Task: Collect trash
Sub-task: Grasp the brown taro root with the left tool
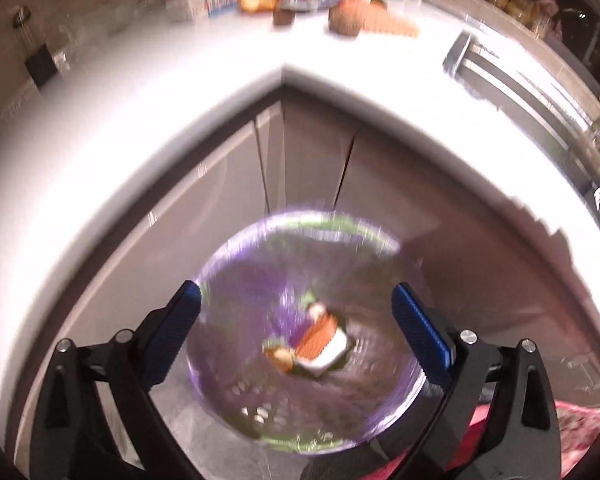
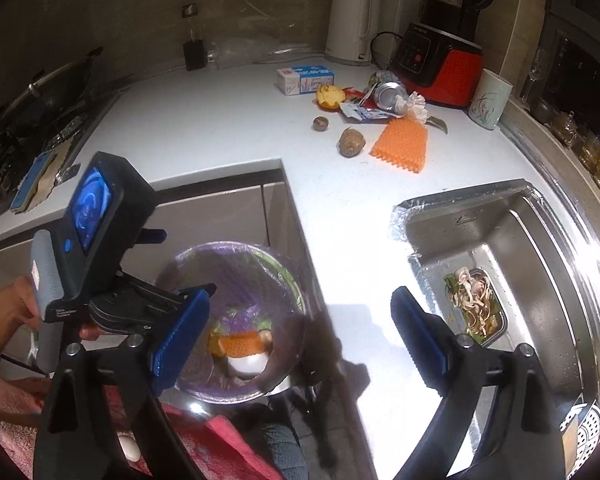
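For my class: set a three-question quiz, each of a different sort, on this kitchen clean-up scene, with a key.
1. True or false: the bin on the floor has a purple liner.
2. Which lies nearest the orange mesh on the counter? A) kettle B) brown fruit C) wok
3. Fill in: food scraps sit in a metal tray inside the ____.

Key:
1. True.
2. B, the brown fruit; the kettle is further back and the wok far left.
3. Sink.

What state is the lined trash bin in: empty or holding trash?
Holding trash: the trash bin has an orange foam net and a white piece at its bottom.
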Tool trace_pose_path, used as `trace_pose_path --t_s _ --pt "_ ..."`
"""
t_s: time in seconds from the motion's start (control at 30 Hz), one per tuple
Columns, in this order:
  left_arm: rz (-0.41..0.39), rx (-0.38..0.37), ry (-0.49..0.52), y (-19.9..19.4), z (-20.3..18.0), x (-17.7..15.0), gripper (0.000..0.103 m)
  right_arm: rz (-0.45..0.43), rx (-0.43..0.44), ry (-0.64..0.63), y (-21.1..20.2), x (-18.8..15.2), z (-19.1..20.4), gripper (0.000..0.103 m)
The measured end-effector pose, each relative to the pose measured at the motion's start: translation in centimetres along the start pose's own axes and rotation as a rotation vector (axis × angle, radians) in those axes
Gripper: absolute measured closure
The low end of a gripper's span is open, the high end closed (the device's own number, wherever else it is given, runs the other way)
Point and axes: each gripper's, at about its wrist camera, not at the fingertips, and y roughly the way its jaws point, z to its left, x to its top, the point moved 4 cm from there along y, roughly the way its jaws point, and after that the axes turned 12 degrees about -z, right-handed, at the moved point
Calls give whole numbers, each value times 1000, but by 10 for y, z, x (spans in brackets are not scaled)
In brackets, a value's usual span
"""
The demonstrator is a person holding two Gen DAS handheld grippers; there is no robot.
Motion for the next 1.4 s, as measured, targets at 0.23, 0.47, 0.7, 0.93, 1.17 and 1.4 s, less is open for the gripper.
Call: trace_pose_path --t_s 0.23,0.47,0.7,0.93,1.17,1.4 --pt "-92 -7 -27 5 -12 82 9 -60 -31 30 7 26 -45 10" --pt "-102 2 -82 50 -35 151 9 -88 -43 57 16 39 -93 10" --pt "-74 10 -131 97 -50 188 11 -95 -33 66 37 56 -145 9" --pt "-36 39 -165 122 -50 193 25 -112 -7 52 71 76 -184 9" --pt "0 95 -158 139 -48 188 53 -145 26 49 93 91 -203 9" --pt "-4 134 -117 137 -47 190 68 -124 55 54 122 92 -208 9"
